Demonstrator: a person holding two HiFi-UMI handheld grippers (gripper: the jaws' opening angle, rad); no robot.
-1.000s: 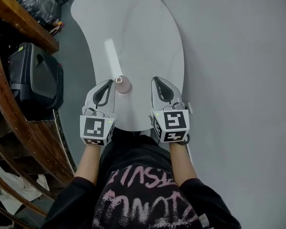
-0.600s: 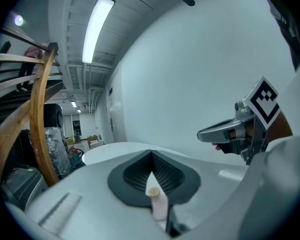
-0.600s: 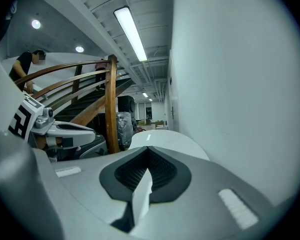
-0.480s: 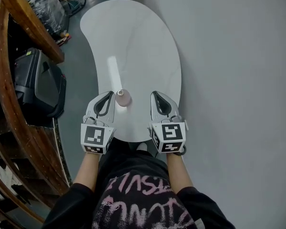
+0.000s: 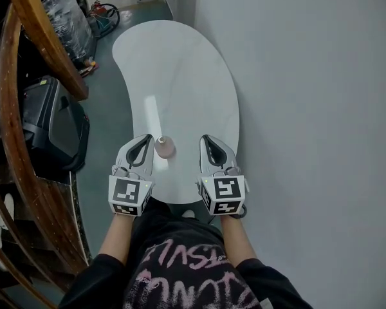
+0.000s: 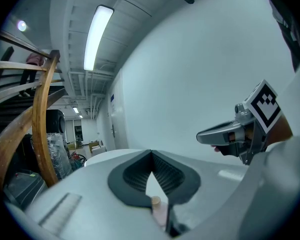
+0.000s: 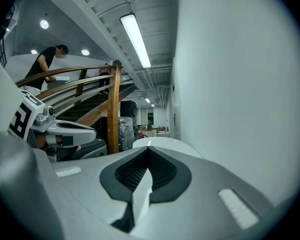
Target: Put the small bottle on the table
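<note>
The small bottle [image 5: 164, 147] stands upright on the table [image 5: 180, 76], just right of the left gripper [image 5: 144, 139]. The right gripper [image 5: 206, 139] is farther off. The 2 grippers' jaws are closed, gripping nothing.

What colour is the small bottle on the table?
Pale pink. The small pale pink bottle shows best in head view.

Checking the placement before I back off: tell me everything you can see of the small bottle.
The small bottle is pale pink with a lighter round cap, plastic by its look. It stands upright on the white table, near the person's end. It is close beside the left gripper, on that gripper's inner side and outside its shut jaws. Whether the two touch cannot be told.
</note>
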